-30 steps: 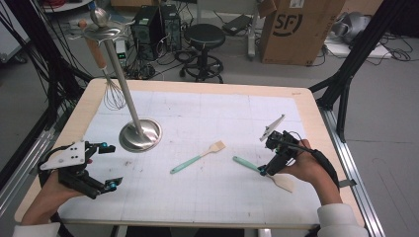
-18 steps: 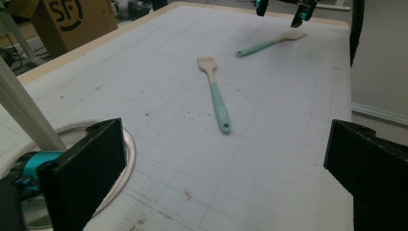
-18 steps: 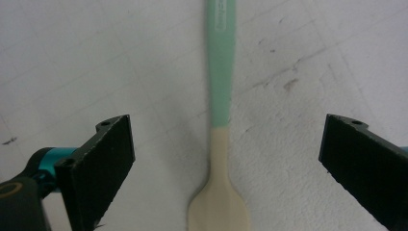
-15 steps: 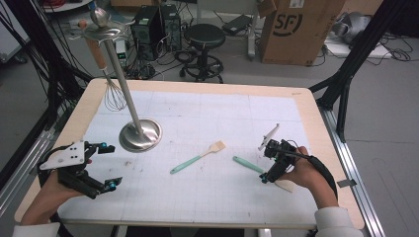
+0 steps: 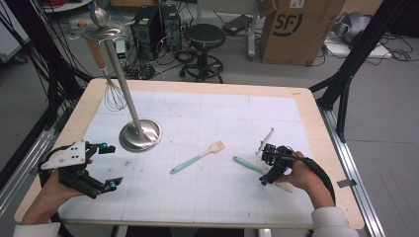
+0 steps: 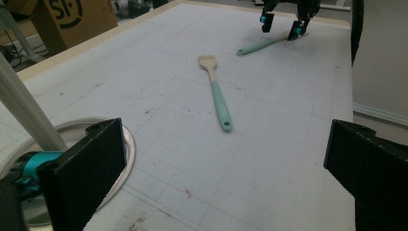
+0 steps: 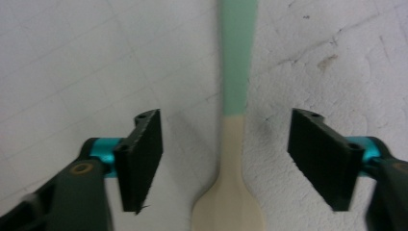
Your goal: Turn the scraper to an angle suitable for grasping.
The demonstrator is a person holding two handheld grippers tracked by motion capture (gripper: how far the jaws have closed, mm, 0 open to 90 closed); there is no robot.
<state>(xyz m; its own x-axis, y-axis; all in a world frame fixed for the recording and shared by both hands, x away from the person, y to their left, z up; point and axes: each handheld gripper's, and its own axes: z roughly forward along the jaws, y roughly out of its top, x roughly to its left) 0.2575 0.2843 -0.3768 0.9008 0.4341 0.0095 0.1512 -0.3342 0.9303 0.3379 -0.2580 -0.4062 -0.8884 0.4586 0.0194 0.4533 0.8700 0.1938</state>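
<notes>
1. You have 2 grippers at the table: your right gripper (image 5: pixel 271 170) sits over the near spatula (image 5: pixel 249 165), and your left gripper (image 5: pixel 101 166) hovers on the near side of the stand's round base (image 5: pixel 141 135), apart from it.
2. Your right gripper's jaws have just been closing. They straddle the neck of the spatula (image 7: pixel 235 120), where green handle meets cream blade, with a gap on both sides, so nothing is gripped yet.
3. Your left gripper (image 6: pixel 226 159) has its jaws spread wide, with only bare mat between them.
4. Count 2 spatulas, both flat on the mat to the right of the stand's base: the second spatula (image 5: pixel 197 157) lies nearer the base, well clear of either gripper, and the one under your right gripper lies farther right.
5. Count 1 metal stand with 1 slanted pole (image 5: pixel 118 79).
6. Count 1 whisk (image 5: pixel 114 96), hanging beside the pole, behind and left of the base.
</notes>
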